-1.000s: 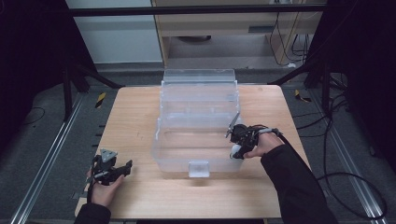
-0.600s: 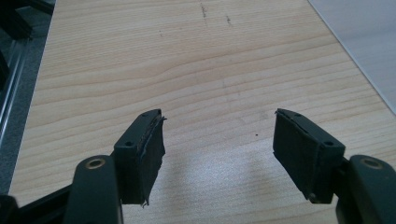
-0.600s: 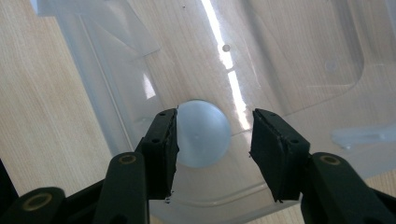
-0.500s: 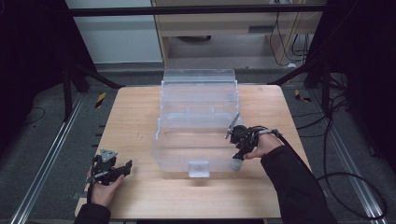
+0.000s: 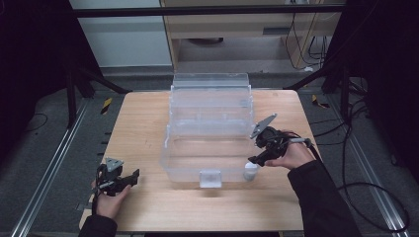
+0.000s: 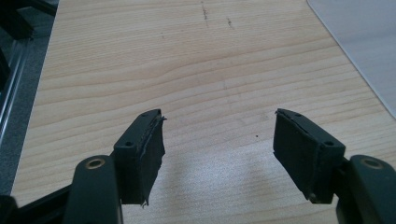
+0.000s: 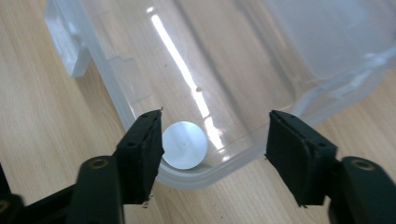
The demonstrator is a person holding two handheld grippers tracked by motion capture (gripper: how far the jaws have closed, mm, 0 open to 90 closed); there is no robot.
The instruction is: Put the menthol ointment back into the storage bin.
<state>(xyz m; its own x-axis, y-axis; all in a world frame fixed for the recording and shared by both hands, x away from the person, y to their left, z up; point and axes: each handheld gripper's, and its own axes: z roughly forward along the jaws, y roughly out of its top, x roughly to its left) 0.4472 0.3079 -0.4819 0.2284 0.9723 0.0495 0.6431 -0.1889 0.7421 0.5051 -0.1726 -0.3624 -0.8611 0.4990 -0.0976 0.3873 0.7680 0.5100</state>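
- I am holding my right claw above the near right corner of the clear plastic box, which is standing open in the middle of the bench.
- In the right gripper view, this claw is standing wide open and it is gripping nothing; the gap between the two pads is much wider than the object below.
- The small white round object is lying just under the claw, at the corner of the box. It looks like a cap or a small pot seen from above, but I cannot tell which.
- In the high view the same white object is sitting at the front right corner of the box. I cannot tell for sure if it is inside the wall or just outside, touching it.
- My left claw is resting low over the near left part of the bench, well apart from the box. In the left gripper view it is also wide open and empty, with only bare wood under it.
- My judgement: the work is at an early point. The reach to the white object is almost done, but the grasp is not yet made.
- What is left, as I am judging it: lowering the right claw around the object, closing on it, and then carrying it to its place.
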